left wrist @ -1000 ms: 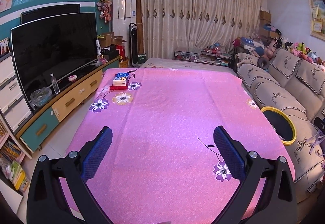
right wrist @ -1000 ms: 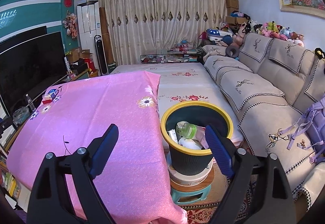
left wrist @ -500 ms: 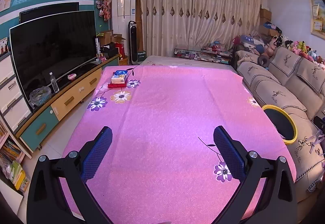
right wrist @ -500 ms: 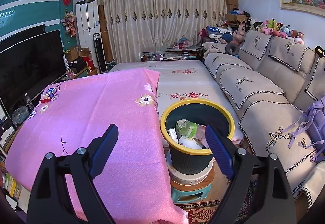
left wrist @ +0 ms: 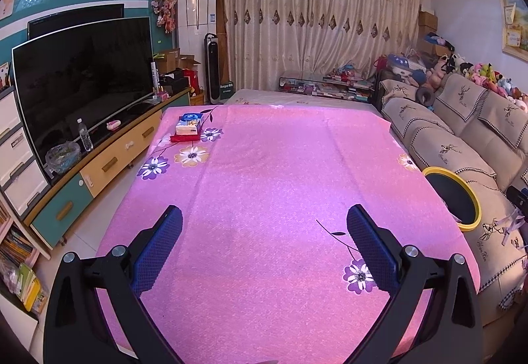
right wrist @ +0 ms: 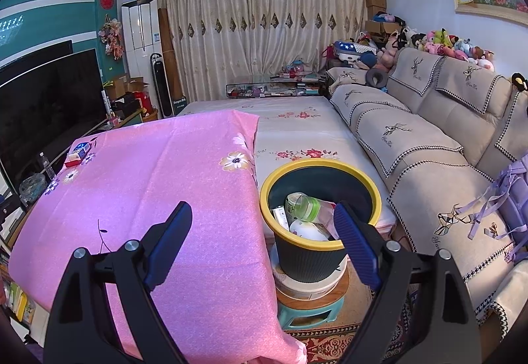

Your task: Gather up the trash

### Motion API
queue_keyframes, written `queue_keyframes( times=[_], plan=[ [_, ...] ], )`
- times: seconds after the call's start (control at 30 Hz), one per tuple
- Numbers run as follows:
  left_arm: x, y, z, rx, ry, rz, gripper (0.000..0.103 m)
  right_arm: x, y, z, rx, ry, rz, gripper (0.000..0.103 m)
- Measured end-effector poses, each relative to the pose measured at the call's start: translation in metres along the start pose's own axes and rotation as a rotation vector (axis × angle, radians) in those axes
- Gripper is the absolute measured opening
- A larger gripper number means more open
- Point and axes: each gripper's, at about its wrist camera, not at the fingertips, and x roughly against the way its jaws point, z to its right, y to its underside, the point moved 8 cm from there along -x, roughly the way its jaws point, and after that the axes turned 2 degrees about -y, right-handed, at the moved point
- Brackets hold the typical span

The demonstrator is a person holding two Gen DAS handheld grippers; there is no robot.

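from the left wrist: left gripper [left wrist: 264, 225] spread wide, empty, over the pink tablecloth [left wrist: 270, 172]; only the yellow rim of the trash bin [left wrist: 468, 195] visible past the cloth's right edge. from the right wrist: right gripper [right wrist: 263, 218] spread wide, empty, above the trash bin [right wrist: 363, 181]; plastic bottle [right wrist: 307, 207] and other trash inside; tissue box [right wrist: 79, 150] at the cloth's far left corner.

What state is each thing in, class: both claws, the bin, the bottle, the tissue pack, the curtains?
Left claw: open, empty.
Right claw: open, empty.
Trash bin: upright, partly filled.
Plastic bottle: lying tilted inside the bin.
Tissue pack: lying flat on the tablecloth.
Curtains: drawn shut.
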Motion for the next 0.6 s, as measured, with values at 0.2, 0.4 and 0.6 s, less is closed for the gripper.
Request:
queue_keyframes(
  times=[0.2,0.4,0.6],
  plan=[
    [-0.0007,0.0014,0.0008,0.0,0.001,-0.004,0.098,-0.0016,0.0009,0.0001,0.0,-0.002,-0.004,0.083],
    [-0.0016,0.0031,0.0018,-0.001,0.001,-0.005,0.098,-0.0047,0.0024,-0.002,0.003,-0.004,-0.011,0.083],
    [-0.0055,0.0049,0.0025,-0.002,0.001,-0.012,0.098,-0.0054,0.0023,-0.0018,0.002,-0.006,-0.015,0.083]
  ],
)
